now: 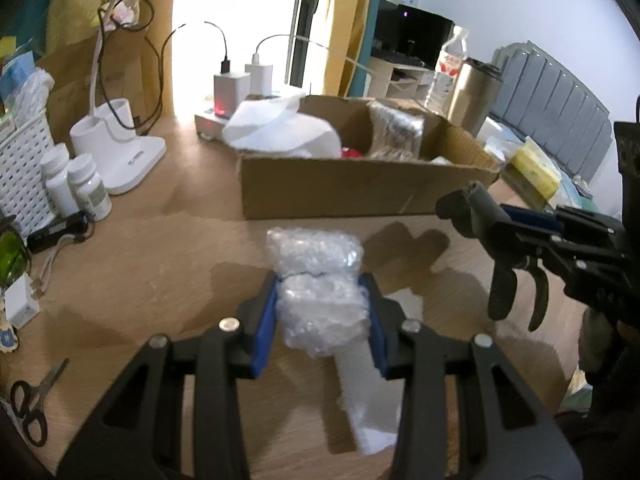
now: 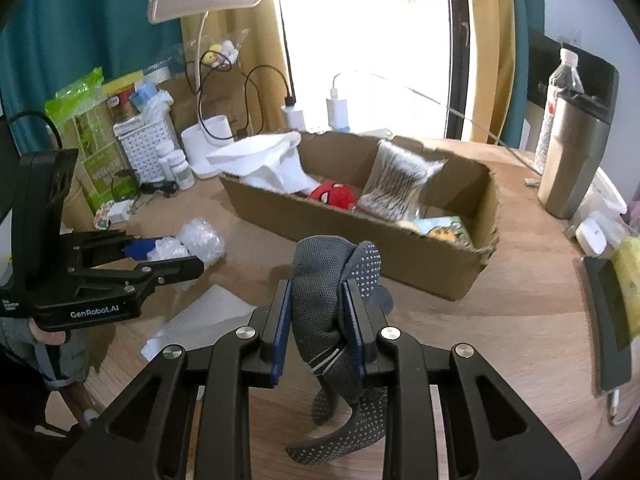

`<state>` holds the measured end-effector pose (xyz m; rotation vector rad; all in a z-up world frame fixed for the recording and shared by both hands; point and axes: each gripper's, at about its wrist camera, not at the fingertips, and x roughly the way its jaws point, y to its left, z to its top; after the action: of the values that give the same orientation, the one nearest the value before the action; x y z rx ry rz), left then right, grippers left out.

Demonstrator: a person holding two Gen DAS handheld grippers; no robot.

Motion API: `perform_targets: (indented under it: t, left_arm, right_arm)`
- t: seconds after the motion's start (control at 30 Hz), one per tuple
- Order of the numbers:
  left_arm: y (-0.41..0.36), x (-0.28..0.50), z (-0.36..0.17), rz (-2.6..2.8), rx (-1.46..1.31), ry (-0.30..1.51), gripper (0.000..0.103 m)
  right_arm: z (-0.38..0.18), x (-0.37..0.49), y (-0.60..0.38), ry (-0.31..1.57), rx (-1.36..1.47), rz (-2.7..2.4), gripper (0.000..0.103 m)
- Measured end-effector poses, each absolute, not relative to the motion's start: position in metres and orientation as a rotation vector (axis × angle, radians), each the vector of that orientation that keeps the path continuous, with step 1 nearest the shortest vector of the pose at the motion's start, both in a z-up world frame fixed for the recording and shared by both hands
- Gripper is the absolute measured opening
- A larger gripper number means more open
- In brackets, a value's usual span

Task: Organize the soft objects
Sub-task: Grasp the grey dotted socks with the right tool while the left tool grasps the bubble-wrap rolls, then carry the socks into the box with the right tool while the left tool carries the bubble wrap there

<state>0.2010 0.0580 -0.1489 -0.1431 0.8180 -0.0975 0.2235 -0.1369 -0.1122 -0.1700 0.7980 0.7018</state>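
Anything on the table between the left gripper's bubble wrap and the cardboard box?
No. In the left wrist view only bare wooden table lies between the bubble wrap and the cardboard box.

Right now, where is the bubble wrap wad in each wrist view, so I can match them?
Left wrist view: bubble wrap wad at centre, between the left gripper fingers.
Right wrist view: the wad at mid-left, at that gripper's tip.
Shared landmark: cardboard box, behind the wad in both.

A bright window [image 2: 360,40] glares beyond the wooden tabletop [image 2: 520,320], flanked by yellow curtains [image 2: 486,60] and teal curtains [image 2: 80,32].
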Motion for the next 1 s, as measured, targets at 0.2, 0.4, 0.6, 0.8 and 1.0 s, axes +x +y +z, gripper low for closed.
perform_targets:
  t: [0.2,0.4,0.6,0.8,1.0]
  left_arm:
    - [0.049,0.205,-0.129,-0.109,-0.117,0.791,0.040]
    - [0.039,0.214,-0.108,-0.132,-0.095,0.758,0.040]
    - [0.031,0.221,-0.095,-0.141,-0.085,0.738,0.040]
    - [0.028,0.228,-0.082,-0.149,-0.077,0.717,0.040]
    - [0.024,0.238,-0.072,-0.157,-0.071,0.701,0.040]
  right_arm:
    - [-0.100,0.228,-0.152,0.775,-0.146,0.684,0.027]
    - [-0.089,0.234,-0.166,0.754,-0.126,0.664,0.027]
    - [-0.080,0.241,-0.177,0.732,-0.116,0.648,0.027]
    - [-0.069,0.251,-0.184,0.708,-0.111,0.638,0.027]
    - [-0.063,0.262,-0.188,0.694,-0.105,0.633,0.027]
